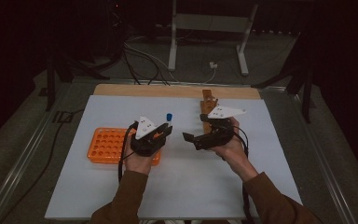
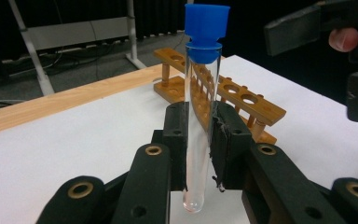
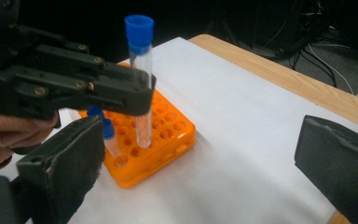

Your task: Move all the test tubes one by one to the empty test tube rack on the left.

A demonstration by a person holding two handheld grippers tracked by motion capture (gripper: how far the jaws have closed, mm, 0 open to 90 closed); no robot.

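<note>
One clear test tube [image 2: 200, 126] with a blue cap [image 2: 206, 29] stands upright between the jaws of the left hand-held gripper [image 2: 199, 140], whose pads press on the glass from both sides at about mid-height, so the jaws are closed tight on it. The rounded bottom of the tube hangs below the pads and the capped top rises well above them. In the high view the left hand-held gripper [image 1: 163, 130] sits left of the middle of the counter [image 1: 186, 186], with the blue cap [image 1: 169, 116] showing just at its far end. In the right gripper view the held tube [image 3: 142, 88] hangs just above the holes of the orange rack [image 3: 163, 140], over its near-right part; whether its tip touches the rack cannot be told.

The orange rack [image 1: 103, 145] lies on the white sheet at the left, just beside the left hand [image 1: 137, 161]. A second, shorter blue-capped tube [image 3: 111, 140] stands in one of its holes.

The right hand-held gripper [image 1: 191, 138] is to the right, apart from the tube, its jaws spread wide with nothing between them. Its pads [image 3: 67, 163] hold nothing. Behind it, at the far right of the counter, stands a wooden rack [image 2: 235, 95] with round holes.
</note>
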